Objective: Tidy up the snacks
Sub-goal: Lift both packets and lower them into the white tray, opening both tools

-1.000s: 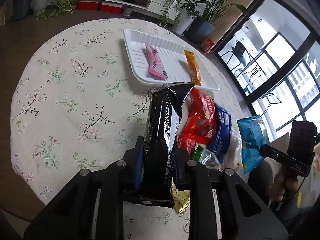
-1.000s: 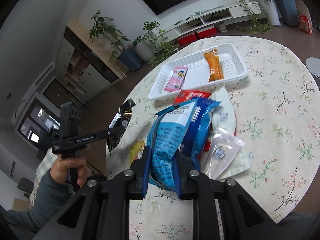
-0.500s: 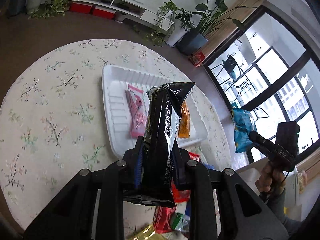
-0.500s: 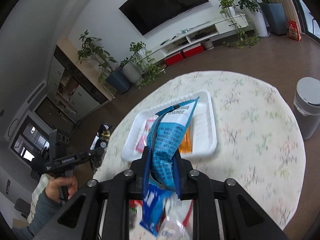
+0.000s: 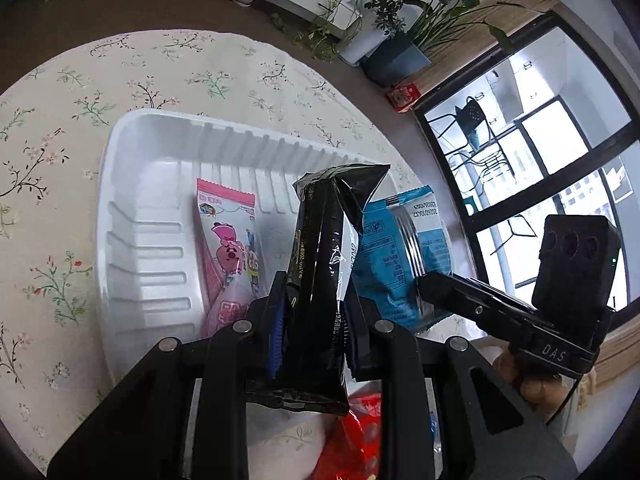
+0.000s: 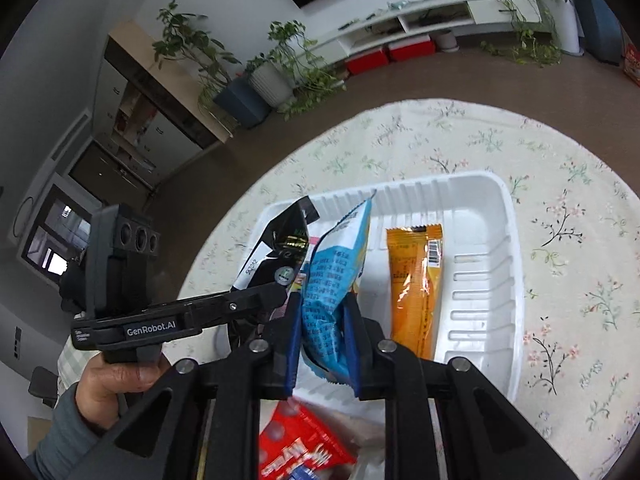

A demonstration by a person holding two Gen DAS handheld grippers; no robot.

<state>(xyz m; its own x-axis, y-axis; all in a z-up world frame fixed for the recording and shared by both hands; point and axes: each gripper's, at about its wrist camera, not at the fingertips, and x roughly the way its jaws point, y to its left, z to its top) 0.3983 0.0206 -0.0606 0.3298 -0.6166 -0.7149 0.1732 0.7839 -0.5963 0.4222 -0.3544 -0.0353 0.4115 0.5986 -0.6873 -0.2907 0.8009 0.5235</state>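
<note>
Left wrist: black packet (image 5: 320, 276) hides orange snack in tray (image 5: 120, 216).

Potted plants (image 6: 256, 76) by a white shelf unit (image 6: 424, 16) — red boxes (image 6: 388, 54) beneath

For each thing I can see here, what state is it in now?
Left gripper: shut on black packet.
Right gripper: shut on blue packet.
White tray: on table, holding packets.
Pink packet: lying in tray.
Orange packet: lying in tray.
Red packet: outside tray.
</note>
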